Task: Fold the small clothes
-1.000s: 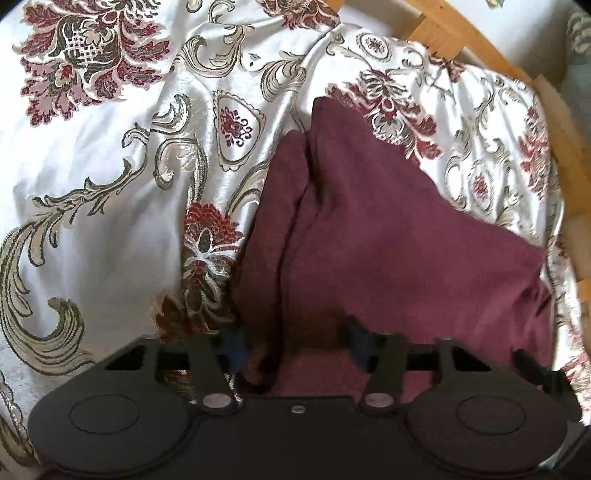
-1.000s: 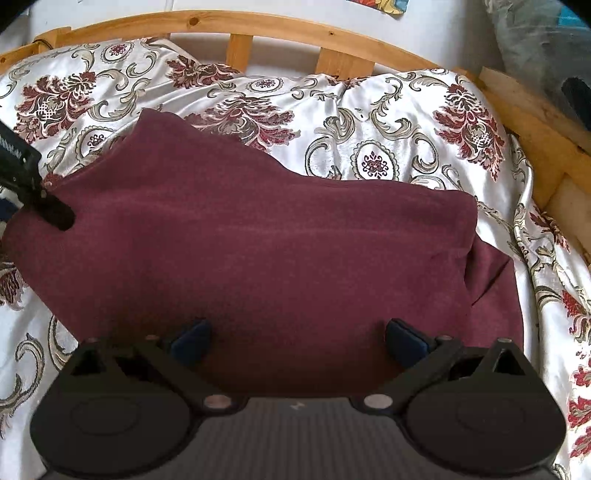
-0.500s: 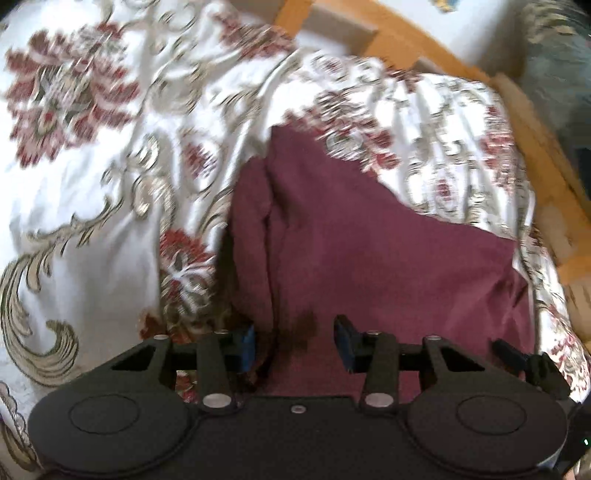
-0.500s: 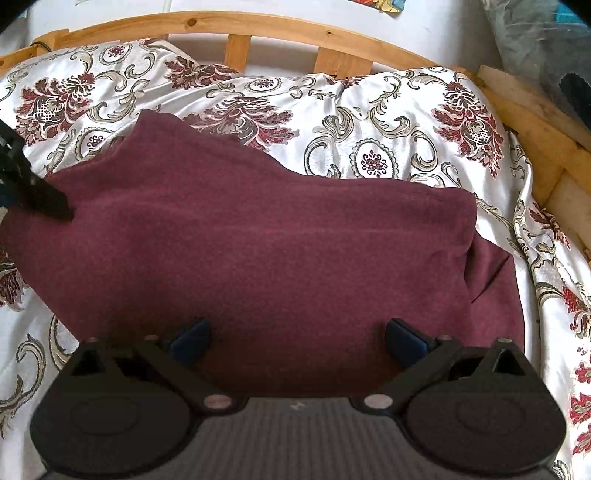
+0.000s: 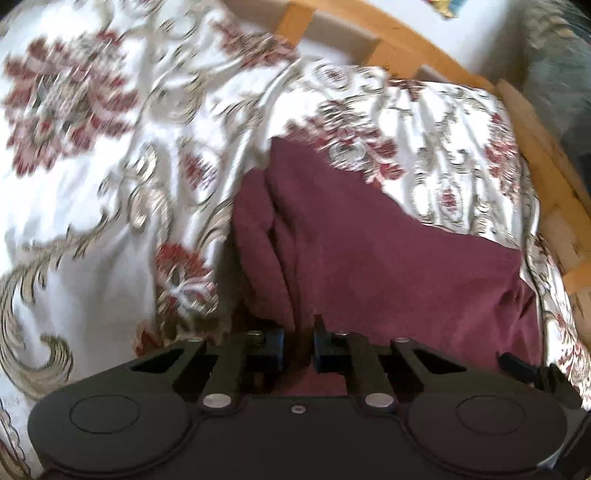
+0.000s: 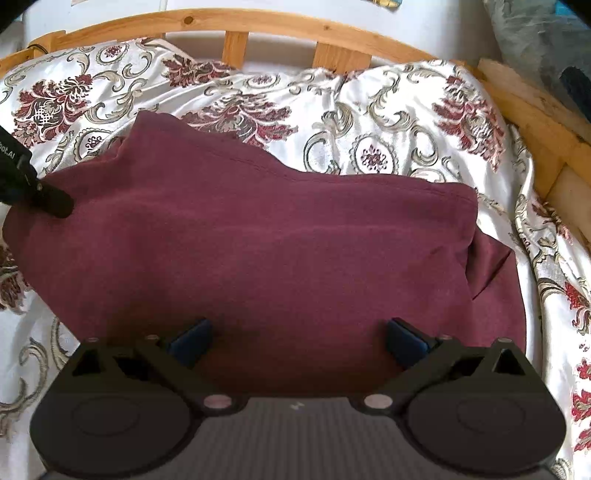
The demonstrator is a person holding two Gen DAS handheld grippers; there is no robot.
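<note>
A maroon garment [image 6: 266,243] lies folded over on a floral bedspread; it also shows in the left wrist view [image 5: 388,266]. My left gripper [image 5: 298,347] is shut on the garment's near left edge, with a pinch of cloth between its blue pads. The same gripper shows in the right wrist view [image 6: 40,192] at the garment's left corner. My right gripper [image 6: 297,341] is open, its fingers spread wide over the garment's near edge, holding nothing.
The white, red and gold floral bedspread [image 6: 388,122] covers the bed. A curved wooden bed rail [image 6: 258,27] runs along the far side and down the right side [image 5: 546,177]. Grey-green fabric [image 6: 535,40] lies beyond the rail at upper right.
My left gripper has closed from open onto the garment's near left edge, and its view has shifted toward the wooden rail. My right gripper has stayed open and nearly still.
</note>
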